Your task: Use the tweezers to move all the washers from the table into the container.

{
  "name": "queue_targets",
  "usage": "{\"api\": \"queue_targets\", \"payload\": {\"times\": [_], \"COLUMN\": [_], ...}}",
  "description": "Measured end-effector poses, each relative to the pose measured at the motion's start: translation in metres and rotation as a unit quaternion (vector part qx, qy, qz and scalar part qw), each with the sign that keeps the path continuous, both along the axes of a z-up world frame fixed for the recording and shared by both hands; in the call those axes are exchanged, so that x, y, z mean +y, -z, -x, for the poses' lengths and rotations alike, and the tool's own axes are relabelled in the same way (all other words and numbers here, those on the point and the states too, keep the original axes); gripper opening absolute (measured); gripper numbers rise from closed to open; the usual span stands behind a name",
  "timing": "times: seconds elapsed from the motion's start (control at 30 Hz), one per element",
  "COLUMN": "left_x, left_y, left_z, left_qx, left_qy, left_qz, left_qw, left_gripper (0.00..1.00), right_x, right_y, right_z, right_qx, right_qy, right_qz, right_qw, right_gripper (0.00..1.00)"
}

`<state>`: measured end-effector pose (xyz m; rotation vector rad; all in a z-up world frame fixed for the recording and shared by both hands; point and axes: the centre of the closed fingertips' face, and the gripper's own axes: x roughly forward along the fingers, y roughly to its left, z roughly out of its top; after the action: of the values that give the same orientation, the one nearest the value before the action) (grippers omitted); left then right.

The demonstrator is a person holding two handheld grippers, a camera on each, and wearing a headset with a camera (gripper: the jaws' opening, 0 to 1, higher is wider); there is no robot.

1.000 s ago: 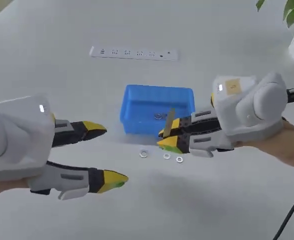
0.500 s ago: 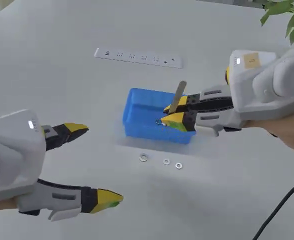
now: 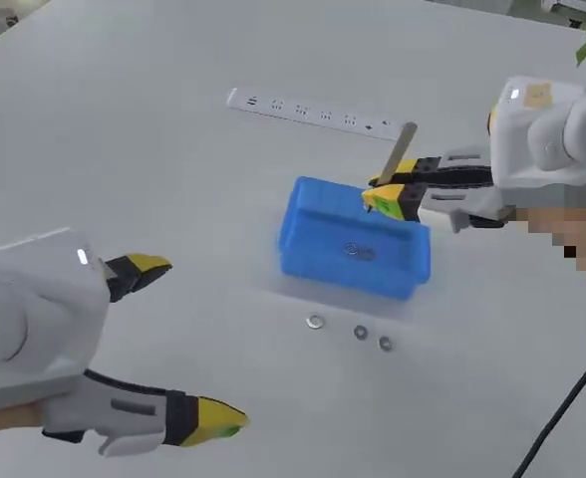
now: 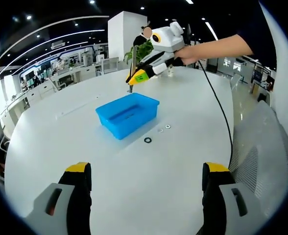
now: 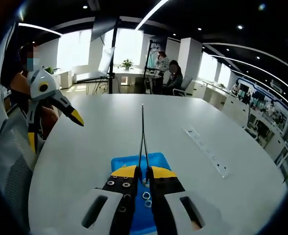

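Note:
A blue container (image 3: 318, 261) sits mid-table with washers on its floor (image 3: 356, 251) (image 5: 147, 196). Three washers lie on the table in front of it: one (image 3: 316, 322), a second (image 3: 361, 333), a third (image 3: 385, 344). The same washers (image 4: 148, 140) appear in the left gripper view. My right gripper (image 3: 378, 197) (image 5: 144, 172) hovers at the container's far right rim, shut on the tweezers (image 3: 401, 151) (image 5: 142, 137). Their thin tips stick out past the jaws and I see nothing in them. My left gripper (image 3: 188, 344) (image 4: 146, 169) is open and empty, near and to the left.
A white power strip (image 3: 313, 113) lies beyond the container. A black cable (image 3: 562, 413) trails from the right gripper across the table's right side. The container (image 4: 128, 113) and the right gripper (image 4: 136, 77) also show in the left gripper view. Office desks and people stand far behind.
My right gripper, still holding the tweezers, rose from beside the loose washers, passed over the container and now sits at its far right rim. The head camera shifted. The left gripper stays open.

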<state>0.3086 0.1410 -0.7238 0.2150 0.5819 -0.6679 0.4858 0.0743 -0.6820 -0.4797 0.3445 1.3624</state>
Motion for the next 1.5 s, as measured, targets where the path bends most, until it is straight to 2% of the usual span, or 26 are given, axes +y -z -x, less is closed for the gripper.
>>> {"api": "queue_targets", "payload": {"times": [0.13,0.33,0.5,0.67,0.77,0.97,1.27,1.5], "left_x": [0.0,0.0,0.002,0.003,0.003,0.001,0.0,0.003], "left_y": [0.002,0.005,0.006,0.005,0.006,0.006,0.005,0.004], "left_z": [0.001,0.002,0.002,0.0,0.0,0.001,0.001,0.0], "left_qx": [0.005,0.01,0.015,0.016,0.021,0.02,0.021,0.019], "left_qy": [-0.003,-0.006,-0.012,-0.018,-0.017,-0.015,-0.019,-0.021], "left_qz": [0.001,-0.002,-0.008,-0.005,-0.009,-0.009,-0.006,-0.005], "left_qw": [1.0,0.9999,0.9998,0.9997,0.9996,0.9996,0.9996,0.9996], "left_gripper": [0.99,0.99,0.99,0.99,0.99,0.99,0.99,0.99], "right_x": [0.004,0.015,0.02,0.019,0.019,0.017,0.013,0.012], "right_y": [0.02,0.052,0.071,0.077,0.079,0.084,0.086,0.082], "right_z": [-0.01,-0.004,-0.003,-0.004,-0.004,-0.005,-0.006,-0.005], "right_qx": [0.013,0.025,0.024,0.034,0.035,0.036,0.043,0.044], "right_qy": [0.01,-0.006,-0.014,-0.012,-0.009,-0.008,0.002,0.004], "right_qz": [0.009,0.036,0.05,0.05,0.05,0.056,0.06,0.057], "right_qw": [0.9998,0.999,0.9984,0.9981,0.9981,0.9978,0.9972,0.9974], "right_gripper": [0.1,0.1,0.1,0.1,0.1,0.1,0.11,0.11]}}
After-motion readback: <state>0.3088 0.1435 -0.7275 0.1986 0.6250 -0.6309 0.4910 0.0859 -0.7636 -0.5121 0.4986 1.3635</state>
